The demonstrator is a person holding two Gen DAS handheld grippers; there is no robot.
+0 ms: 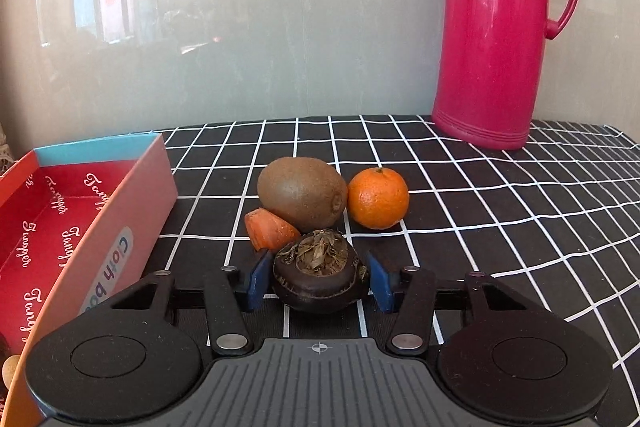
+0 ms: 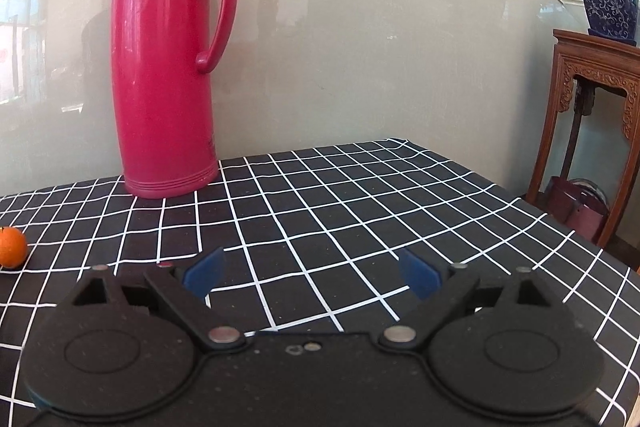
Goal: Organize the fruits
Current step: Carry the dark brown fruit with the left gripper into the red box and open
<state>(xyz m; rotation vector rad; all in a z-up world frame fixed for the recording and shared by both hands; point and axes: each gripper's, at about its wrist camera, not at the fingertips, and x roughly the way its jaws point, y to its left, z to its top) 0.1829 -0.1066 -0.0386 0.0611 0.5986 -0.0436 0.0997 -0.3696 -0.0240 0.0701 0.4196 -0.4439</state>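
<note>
Your left gripper (image 1: 319,281) has its blue pads closed against the two sides of a dark brown water chestnut (image 1: 320,277), which sits low over the black-and-white checked tablecloth (image 1: 500,219) with its papery tufted crown tilted up toward the camera. Just beyond it lie a carrot piece (image 1: 269,228), a kiwi (image 1: 302,193) with its long axis running left to right and its stem end facing right, and a mandarin (image 1: 378,197) touching the kiwi's right end. To the left stands an open red box (image 1: 132,203) printed with a repeated script word too small to read and a label reading "Cloth bo…". A pink thermos (image 1: 494,23) stands at the back right. Your right gripper (image 2: 312,273) hangs over bare cloth with its fingers spread wide, holding nothing.
</note>
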